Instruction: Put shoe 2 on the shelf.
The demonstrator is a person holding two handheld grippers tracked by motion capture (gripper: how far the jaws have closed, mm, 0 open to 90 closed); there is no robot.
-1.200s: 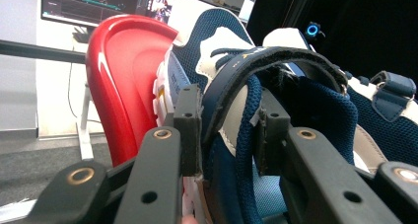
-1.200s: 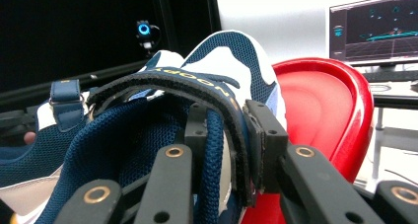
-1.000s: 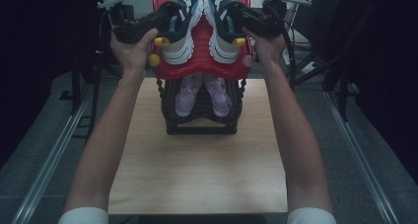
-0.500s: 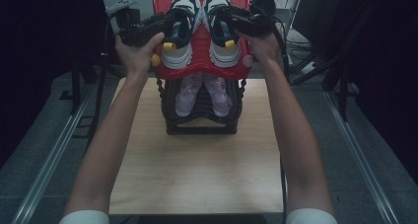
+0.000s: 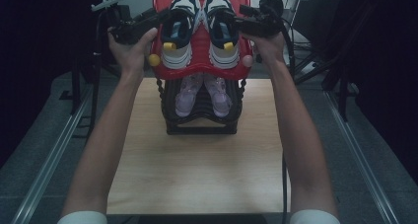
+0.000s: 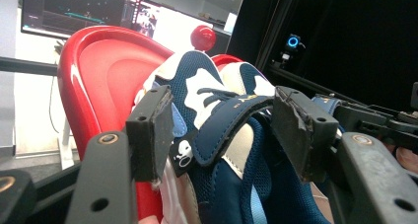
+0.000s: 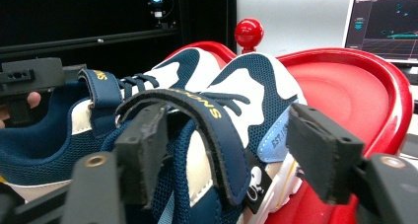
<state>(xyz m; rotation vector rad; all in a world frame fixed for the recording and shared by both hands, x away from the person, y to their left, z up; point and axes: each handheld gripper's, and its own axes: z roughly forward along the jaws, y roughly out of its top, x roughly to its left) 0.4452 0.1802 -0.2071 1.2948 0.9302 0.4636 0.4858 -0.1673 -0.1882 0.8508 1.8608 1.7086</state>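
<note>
Two navy-and-white sneakers lie side by side on the red top tray (image 5: 199, 71) of a shoe rack, the left sneaker (image 5: 177, 34) and the right sneaker (image 5: 222, 34). My left gripper (image 5: 160, 18) reaches in from the left. In the left gripper view its jaws (image 6: 226, 130) straddle the left sneaker's strap (image 6: 231, 120) and have just been opening, the pads off the shoe. My right gripper (image 5: 242, 20) comes in from the right. In the right gripper view its jaws (image 7: 236, 145) straddle the right sneaker (image 7: 246, 95) and have likewise just been opening.
Under the red tray stands the black rack (image 5: 199, 123) with a pair of lilac shoes (image 5: 202, 93) on its lower tier. The rack sits at the far end of a wooden tabletop (image 5: 197, 169). Metal rails run along both sides. Red knobs (image 7: 249, 31) top the tray.
Both sneakers have settled slightly lower on the red tray. The two grippers' jaws have spread away from them. The hands have hardly moved.
</note>
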